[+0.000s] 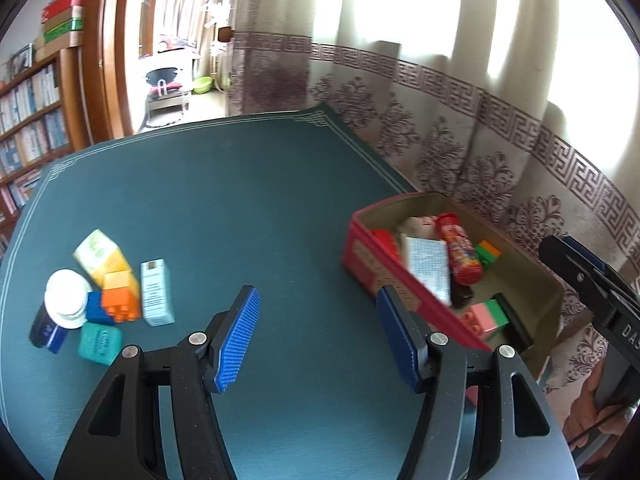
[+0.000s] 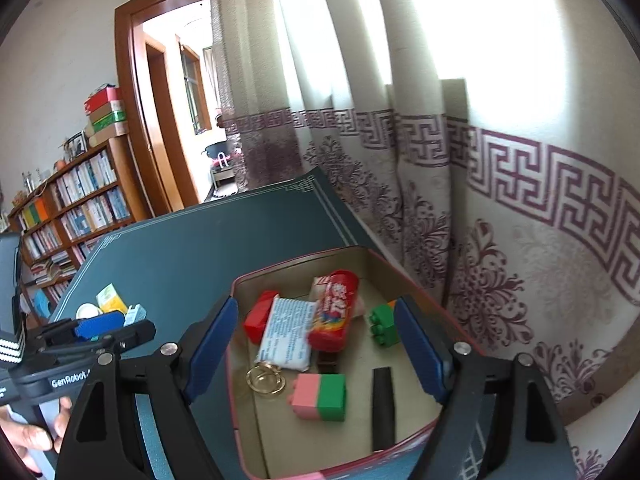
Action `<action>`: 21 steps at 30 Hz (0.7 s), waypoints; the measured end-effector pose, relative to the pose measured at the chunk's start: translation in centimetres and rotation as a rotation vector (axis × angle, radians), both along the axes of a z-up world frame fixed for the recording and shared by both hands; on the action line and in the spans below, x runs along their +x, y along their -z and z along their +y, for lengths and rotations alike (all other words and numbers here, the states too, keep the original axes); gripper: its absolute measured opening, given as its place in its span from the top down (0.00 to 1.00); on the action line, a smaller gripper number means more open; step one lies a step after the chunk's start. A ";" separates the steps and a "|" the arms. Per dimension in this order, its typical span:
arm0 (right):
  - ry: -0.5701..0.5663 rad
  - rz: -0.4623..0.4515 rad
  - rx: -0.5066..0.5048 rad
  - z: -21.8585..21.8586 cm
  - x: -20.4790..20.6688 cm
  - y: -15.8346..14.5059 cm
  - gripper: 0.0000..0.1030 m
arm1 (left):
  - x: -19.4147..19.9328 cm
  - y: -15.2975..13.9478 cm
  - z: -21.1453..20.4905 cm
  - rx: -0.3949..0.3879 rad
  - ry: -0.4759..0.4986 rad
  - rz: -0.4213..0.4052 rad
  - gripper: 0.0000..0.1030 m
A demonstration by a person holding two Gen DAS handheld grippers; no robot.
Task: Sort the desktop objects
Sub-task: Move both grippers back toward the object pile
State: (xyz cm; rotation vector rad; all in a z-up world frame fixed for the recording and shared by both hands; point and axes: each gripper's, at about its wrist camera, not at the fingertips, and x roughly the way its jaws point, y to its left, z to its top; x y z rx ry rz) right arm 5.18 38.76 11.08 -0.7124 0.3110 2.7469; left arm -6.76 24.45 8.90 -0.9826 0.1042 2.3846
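Observation:
A red box (image 1: 362, 258) stands at the table's right edge and holds a red snack tube (image 1: 458, 250), a white packet (image 1: 426, 268), and red, green and pink blocks. My left gripper (image 1: 318, 330) is open and empty over the green mat, left of the box. A cluster lies at the left: a white cap (image 1: 66, 298), an orange block (image 1: 120, 294), a pale blue carton (image 1: 157, 292), a yellow-green carton (image 1: 98, 254) and a teal case (image 1: 100, 342). My right gripper (image 2: 314, 346) is open and empty above the box (image 2: 240, 280), over the packet (image 2: 286, 332) and tube (image 2: 334, 310).
The patterned curtain (image 1: 460, 128) hangs right behind the box. A bookshelf (image 1: 28, 128) and a doorway stand beyond the table's far edge. In the box also lie a key ring (image 2: 266, 378), a pink-green block (image 2: 320, 396) and a black stick (image 2: 382, 408).

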 end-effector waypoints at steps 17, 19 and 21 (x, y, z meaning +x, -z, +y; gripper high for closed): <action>-0.115 -0.042 0.024 -4.5 -2.6 1.3 0.17 | -1.1 1.4 -4.7 -0.095 -0.136 0.069 0.37; -0.132 -0.043 0.023 -5.2 -3.0 1.4 0.17 | -1.3 1.5 -5.3 -0.100 -0.153 0.072 0.37; -0.147 -0.043 0.023 -5.8 -3.5 1.4 0.17 | -1.4 1.6 -6.0 -0.104 -0.166 0.075 0.37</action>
